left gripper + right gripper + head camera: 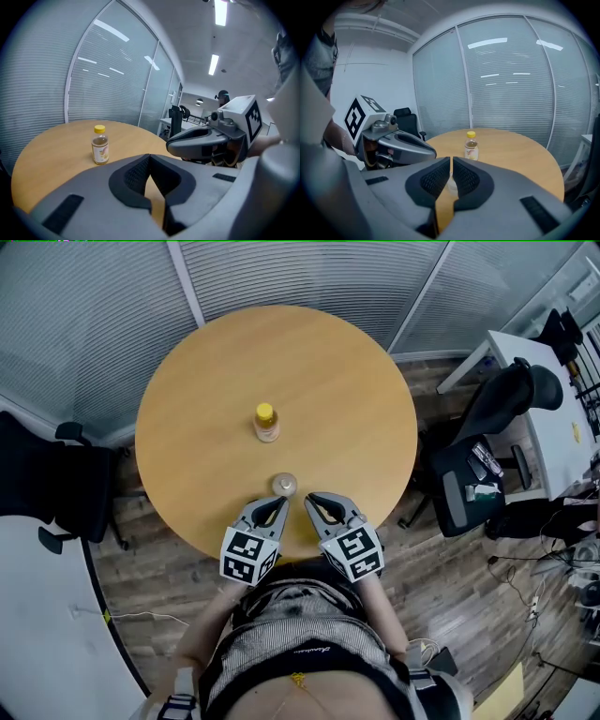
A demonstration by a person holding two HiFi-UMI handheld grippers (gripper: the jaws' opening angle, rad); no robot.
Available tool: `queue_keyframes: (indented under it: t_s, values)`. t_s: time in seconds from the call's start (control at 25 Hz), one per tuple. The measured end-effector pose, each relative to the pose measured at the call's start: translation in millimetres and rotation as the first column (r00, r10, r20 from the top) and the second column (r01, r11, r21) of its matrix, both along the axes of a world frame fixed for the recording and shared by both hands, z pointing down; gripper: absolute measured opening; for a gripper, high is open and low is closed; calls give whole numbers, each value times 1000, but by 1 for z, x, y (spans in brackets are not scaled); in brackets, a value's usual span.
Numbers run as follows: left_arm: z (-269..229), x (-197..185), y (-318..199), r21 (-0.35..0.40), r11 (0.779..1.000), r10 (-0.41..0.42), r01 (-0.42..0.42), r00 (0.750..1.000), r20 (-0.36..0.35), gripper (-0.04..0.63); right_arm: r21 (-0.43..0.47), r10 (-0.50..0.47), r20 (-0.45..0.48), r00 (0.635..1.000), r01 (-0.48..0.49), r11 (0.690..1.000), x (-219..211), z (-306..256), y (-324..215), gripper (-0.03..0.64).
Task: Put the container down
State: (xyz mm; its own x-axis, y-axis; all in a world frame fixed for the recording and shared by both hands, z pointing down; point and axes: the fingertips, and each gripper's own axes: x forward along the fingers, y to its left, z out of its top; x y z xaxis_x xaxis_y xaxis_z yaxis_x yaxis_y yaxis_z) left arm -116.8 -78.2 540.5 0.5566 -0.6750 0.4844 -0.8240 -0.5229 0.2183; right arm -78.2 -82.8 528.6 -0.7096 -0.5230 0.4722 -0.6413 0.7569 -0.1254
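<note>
A small clear container (284, 486) stands upright on the round wooden table (206, 381), near its front edge. Farther back, near the table's middle, is a bottle with a yellow cap (266, 423) (100, 145) (471, 146). My left gripper (277, 503) (149, 157) hovers just in front and left of the container, jaws shut and empty. To the right and in front of the container, my right gripper (310, 500) (451, 160) is also shut, holding nothing. In the right gripper view the container (451, 183) shows through the slit between the jaws, on the table beyond them.
Glass partitions with blinds (309, 277) curve behind the table. A black office chair (56, 484) stands at the left, another (497, 427) at the right beside a white desk (553, 399). Cables lie on the wooden floor at the right.
</note>
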Motion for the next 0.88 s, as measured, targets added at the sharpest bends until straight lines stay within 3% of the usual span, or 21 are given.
queue_keyframes:
  t_s: [0.56, 0.88]
  values:
    - [-81, 5, -1, 138, 990, 24, -14, 997, -76, 20, 112, -73, 133, 988, 58, 992, -17, -61, 5, 29]
    - [-111, 5, 2, 213, 977, 33, -20, 998, -58, 20, 165, -100, 198, 975, 68, 984, -18, -96, 9, 25]
